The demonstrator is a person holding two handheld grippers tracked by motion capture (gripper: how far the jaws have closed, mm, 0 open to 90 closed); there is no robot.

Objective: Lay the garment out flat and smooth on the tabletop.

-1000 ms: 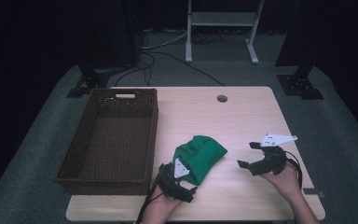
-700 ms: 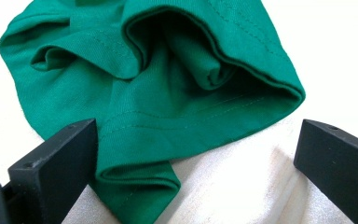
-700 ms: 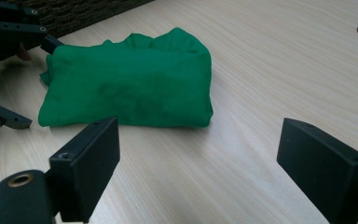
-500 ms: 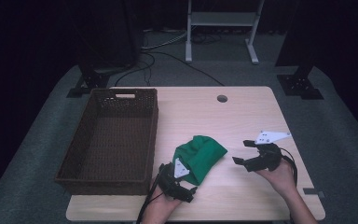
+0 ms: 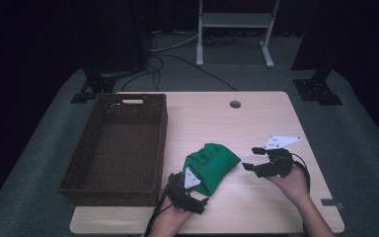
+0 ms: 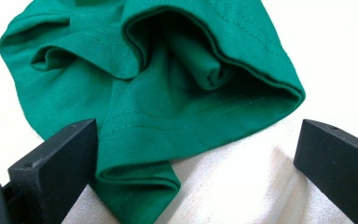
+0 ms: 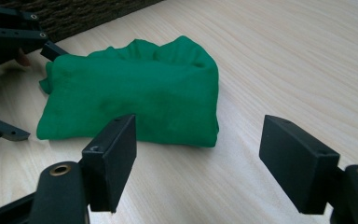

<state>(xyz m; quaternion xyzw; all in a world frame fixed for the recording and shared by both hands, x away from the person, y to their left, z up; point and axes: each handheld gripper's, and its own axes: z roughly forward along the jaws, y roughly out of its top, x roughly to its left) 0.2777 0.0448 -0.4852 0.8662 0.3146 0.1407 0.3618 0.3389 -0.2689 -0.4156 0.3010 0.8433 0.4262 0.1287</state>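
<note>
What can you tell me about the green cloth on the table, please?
The green cloth is soft knit fabric with stitched hems, crumpled into a loosely folded heap. It lies on the pale wooden table, right of the wicker basket. The left claw stands open around its near edge; the right claw is apart from it.

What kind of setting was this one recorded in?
Probably a lab or studio recording station: a lone wooden table on grey carpet, dark surroundings, equipment stands and loose cables behind it, with a wicker basket and green cloth set out.
</note>
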